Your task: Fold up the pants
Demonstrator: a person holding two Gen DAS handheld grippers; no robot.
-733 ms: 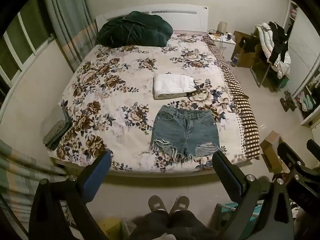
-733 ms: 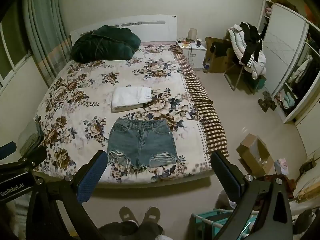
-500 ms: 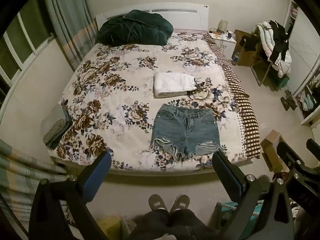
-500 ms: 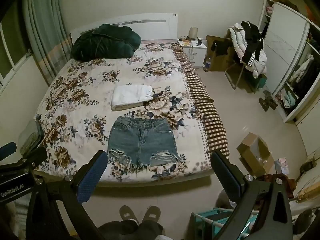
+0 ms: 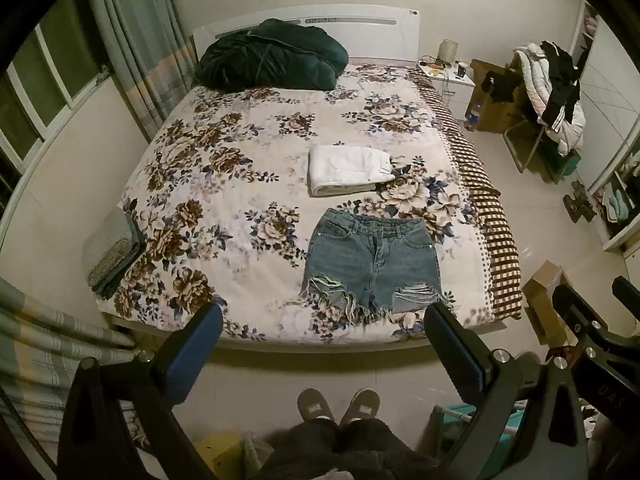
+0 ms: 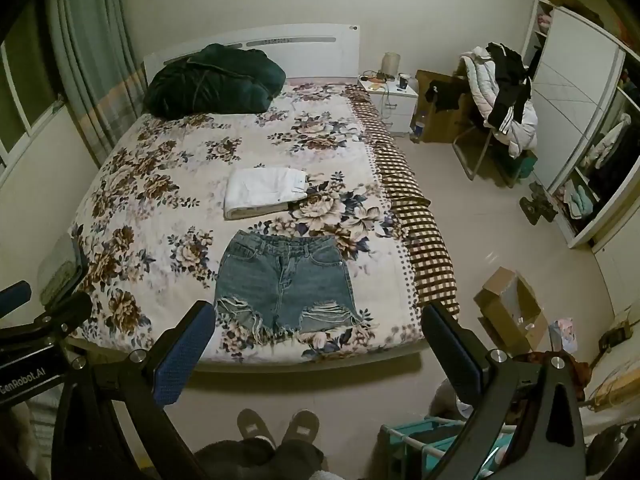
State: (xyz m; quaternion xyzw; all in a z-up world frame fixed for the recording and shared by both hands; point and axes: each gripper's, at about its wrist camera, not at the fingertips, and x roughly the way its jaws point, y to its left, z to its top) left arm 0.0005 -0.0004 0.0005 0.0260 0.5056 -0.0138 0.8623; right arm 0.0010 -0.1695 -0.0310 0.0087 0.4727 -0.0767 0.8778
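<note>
Two grippers, left gripper (image 5: 320,344) and right gripper (image 6: 318,340), hover with jaws apart, holding nothing. Denim shorts (image 5: 374,264) lie flat near the bed's (image 5: 208,184) foot, beside folded white pants (image 5: 348,169). "GenRobot.AI" reads partly on one gripper body.

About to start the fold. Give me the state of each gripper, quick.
Left gripper: jaws wide open, holding nothing, above the floor short of the denim shorts.
Right gripper: jaws wide open, holding nothing.

left tool (image 5: 320,344): jaws spread wide, holding nothing | right tool (image 6: 320,340): jaws spread wide, holding nothing
</note>
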